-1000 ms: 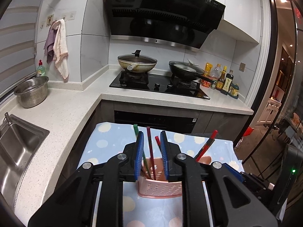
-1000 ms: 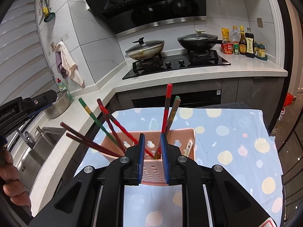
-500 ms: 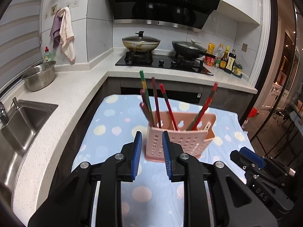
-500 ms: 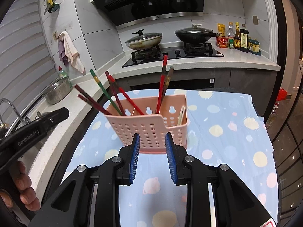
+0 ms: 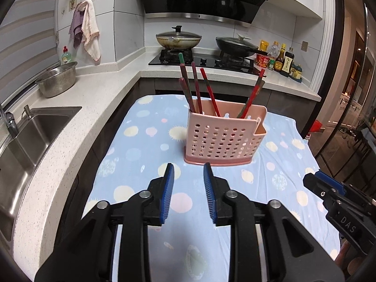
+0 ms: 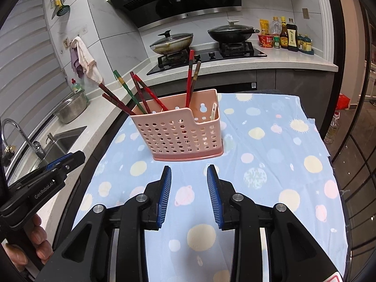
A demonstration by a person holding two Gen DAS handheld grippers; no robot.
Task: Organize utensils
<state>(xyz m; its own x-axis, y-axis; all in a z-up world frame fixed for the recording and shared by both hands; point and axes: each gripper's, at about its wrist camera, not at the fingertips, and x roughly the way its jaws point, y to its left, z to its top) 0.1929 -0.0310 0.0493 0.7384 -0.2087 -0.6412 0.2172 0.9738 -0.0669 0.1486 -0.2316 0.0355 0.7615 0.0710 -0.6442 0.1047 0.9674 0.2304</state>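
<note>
A pink perforated utensil holder [image 5: 223, 136] [image 6: 181, 134] stands upright on a blue dotted tablecloth [image 5: 145, 155] [image 6: 270, 155]. Several red, dark and green chopsticks [image 5: 195, 87] [image 6: 138, 94] lean in it, and a pale utensil [image 6: 213, 111] sits in its small side compartment. My left gripper [image 5: 188, 171] hangs just in front of the holder, jaws opening, nothing between them. My right gripper [image 6: 189, 172] hangs in front of the holder too, jaws opening and empty. Each gripper shows at the edge of the other's view.
A white counter holds a sink [image 5: 30, 131], a steel colander [image 5: 57, 78] and a stove with two lidded pans [image 5: 178, 38] [image 5: 237, 44]. Sauce bottles [image 5: 282, 61] stand at the back right. A hand [image 6: 28, 246] holds the left gripper's handle.
Both grippers have drawn back from the holder, which now stands farther ahead and in full view. Both pairs of jaws stand wider apart than before.
</note>
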